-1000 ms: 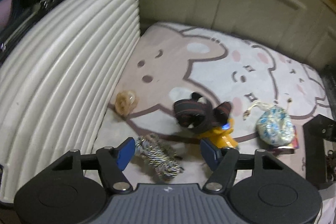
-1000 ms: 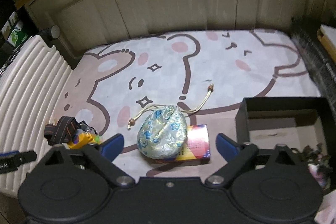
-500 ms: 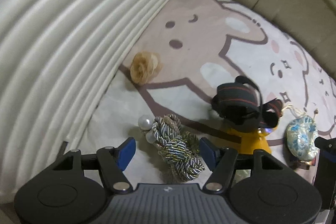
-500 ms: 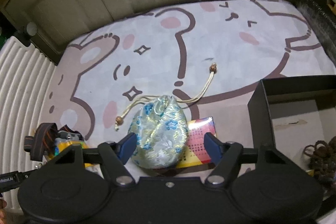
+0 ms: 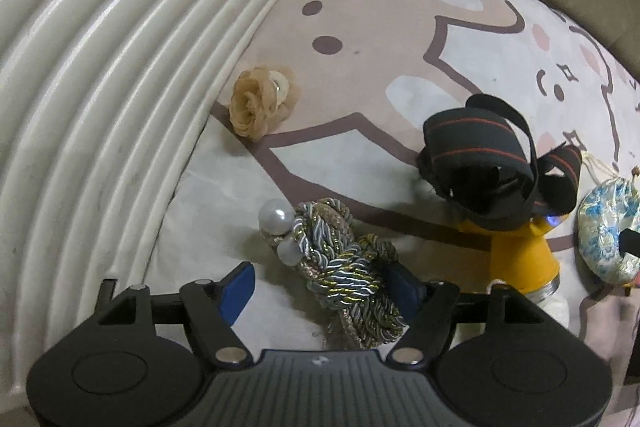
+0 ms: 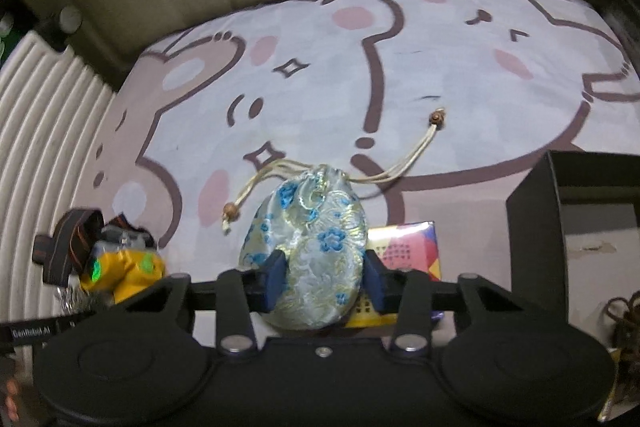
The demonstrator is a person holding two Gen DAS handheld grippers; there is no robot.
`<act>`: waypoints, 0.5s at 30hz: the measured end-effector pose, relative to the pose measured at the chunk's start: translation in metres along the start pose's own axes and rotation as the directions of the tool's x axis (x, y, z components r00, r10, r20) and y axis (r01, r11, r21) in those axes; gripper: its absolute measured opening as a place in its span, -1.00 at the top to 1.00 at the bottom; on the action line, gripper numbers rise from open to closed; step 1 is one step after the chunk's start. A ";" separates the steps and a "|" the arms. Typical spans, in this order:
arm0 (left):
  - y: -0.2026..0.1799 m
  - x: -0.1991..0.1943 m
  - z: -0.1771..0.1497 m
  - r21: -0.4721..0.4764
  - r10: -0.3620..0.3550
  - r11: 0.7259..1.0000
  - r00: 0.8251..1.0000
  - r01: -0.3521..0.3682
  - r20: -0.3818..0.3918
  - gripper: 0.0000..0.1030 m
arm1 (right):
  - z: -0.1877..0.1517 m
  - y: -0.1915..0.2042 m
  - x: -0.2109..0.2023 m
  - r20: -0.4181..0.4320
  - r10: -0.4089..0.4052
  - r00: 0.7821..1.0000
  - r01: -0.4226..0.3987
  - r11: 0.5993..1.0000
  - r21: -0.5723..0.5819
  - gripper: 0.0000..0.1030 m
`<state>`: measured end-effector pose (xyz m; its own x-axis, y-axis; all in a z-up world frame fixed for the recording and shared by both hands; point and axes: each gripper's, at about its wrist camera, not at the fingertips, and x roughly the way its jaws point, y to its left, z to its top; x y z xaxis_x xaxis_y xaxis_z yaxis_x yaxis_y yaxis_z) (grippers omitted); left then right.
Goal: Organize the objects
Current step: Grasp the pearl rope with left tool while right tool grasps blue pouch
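Pickup step: my right gripper closes on the pouch, pads touching. My left gripper, opening, straddles the cord. Next, probably lift toward the box at right.

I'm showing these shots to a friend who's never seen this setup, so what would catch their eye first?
Probably the shiny blue-flowered brocade drawstring pouch, low in the right wrist view, with the right gripper closing its blue pads around it. Next, the twisted silver-and-gold cord bundle with two pearls, lying between the left gripper's opening fingers. All this sits on a pale cartoon-bear mat.
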<state>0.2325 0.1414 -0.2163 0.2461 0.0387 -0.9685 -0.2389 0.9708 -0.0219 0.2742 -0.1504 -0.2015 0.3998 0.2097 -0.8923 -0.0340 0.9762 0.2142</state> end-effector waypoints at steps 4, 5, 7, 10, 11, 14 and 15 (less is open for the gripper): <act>0.001 -0.002 -0.003 0.029 0.018 0.999 1.000 -0.017 -0.008 -0.49 | -0.003 0.003 -0.002 -0.030 0.013 0.999 -0.014 0.999 -0.031 0.24; 0.001 -0.002 -0.004 0.044 0.026 0.999 1.000 -0.025 -0.015 -0.51 | -0.004 0.004 -0.003 -0.039 0.018 0.999 -0.020 0.999 -0.040 0.24; 0.001 -0.001 -0.007 0.061 0.033 0.998 0.999 -0.031 -0.029 -0.54 | -0.007 0.006 -0.007 -0.053 0.029 0.998 -0.032 0.998 -0.061 0.27; 0.003 0.002 -0.011 0.049 0.039 0.998 0.998 -0.036 -0.055 -0.60 | -0.011 0.008 -0.013 -0.067 0.042 0.997 -0.048 0.995 -0.083 0.32; 0.004 0.003 -0.011 0.037 0.040 0.999 0.997 -0.038 -0.060 -0.63 | -0.013 0.008 -0.016 -0.070 0.046 0.996 -0.052 0.994 -0.092 0.34; 0.009 0.004 -0.011 -0.017 0.031 0.999 0.997 -0.032 -0.075 -0.65 | -0.016 0.008 -0.024 -0.077 0.053 0.996 -0.061 0.992 -0.113 0.61; 0.009 0.005 -0.010 -0.031 0.028 0.999 0.996 -0.030 -0.080 -0.65 | -0.017 0.008 -0.027 -0.075 0.053 0.996 -0.061 0.991 -0.121 0.82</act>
<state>0.2218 0.1482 -0.2238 0.1634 0.0466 -0.9855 -0.2750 0.9614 -0.0001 0.2473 -0.1473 -0.1830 0.3279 0.2643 -0.9070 -0.1693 0.9610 0.2189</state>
